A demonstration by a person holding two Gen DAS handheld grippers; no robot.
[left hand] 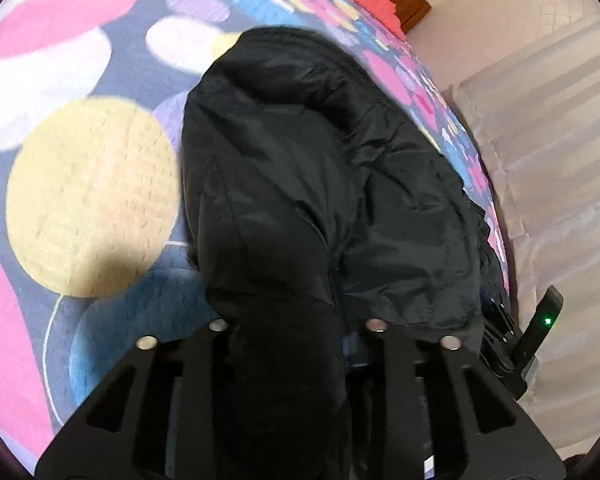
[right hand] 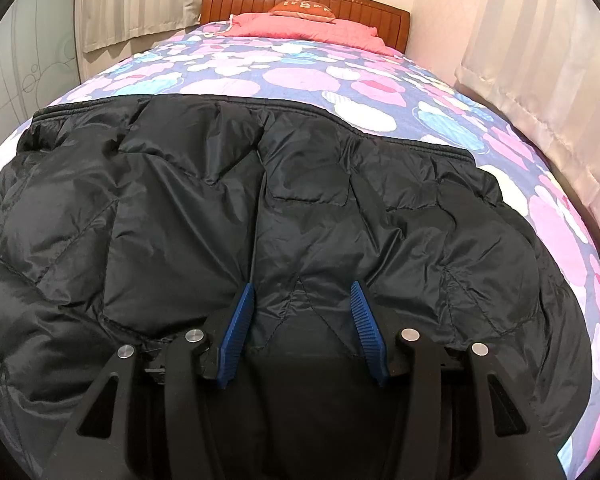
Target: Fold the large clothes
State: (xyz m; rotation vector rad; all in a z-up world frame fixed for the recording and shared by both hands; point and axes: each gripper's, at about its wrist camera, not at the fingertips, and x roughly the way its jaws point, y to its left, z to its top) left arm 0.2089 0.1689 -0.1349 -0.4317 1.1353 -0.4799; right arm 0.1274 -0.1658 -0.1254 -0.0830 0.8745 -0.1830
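Note:
A black puffy jacket (right hand: 180,200) lies spread across the near end of a bed, its ribbed hem toward the headboard. My right gripper (right hand: 302,292) sits at the jacket's near edge. Its blue pads (right hand: 240,320) pinch a thick fold of the fabric between them. In the left wrist view the jacket (left hand: 300,160) is seen from its side, and a bunched fold rises over my left gripper (left hand: 296,320). That fold fills the narrow gap between the jaws and hides both fingertips.
The bedspread (right hand: 300,76) is blue-grey with big pink, white, yellow and blue circles (left hand: 92,192). A pink pillow (right hand: 300,30) and a wooden headboard (right hand: 300,0) stand at the far end. Pale curtains (right hand: 540,80) run close along the bed's side. A black device with a green light (left hand: 540,320) shows at the jacket's right edge.

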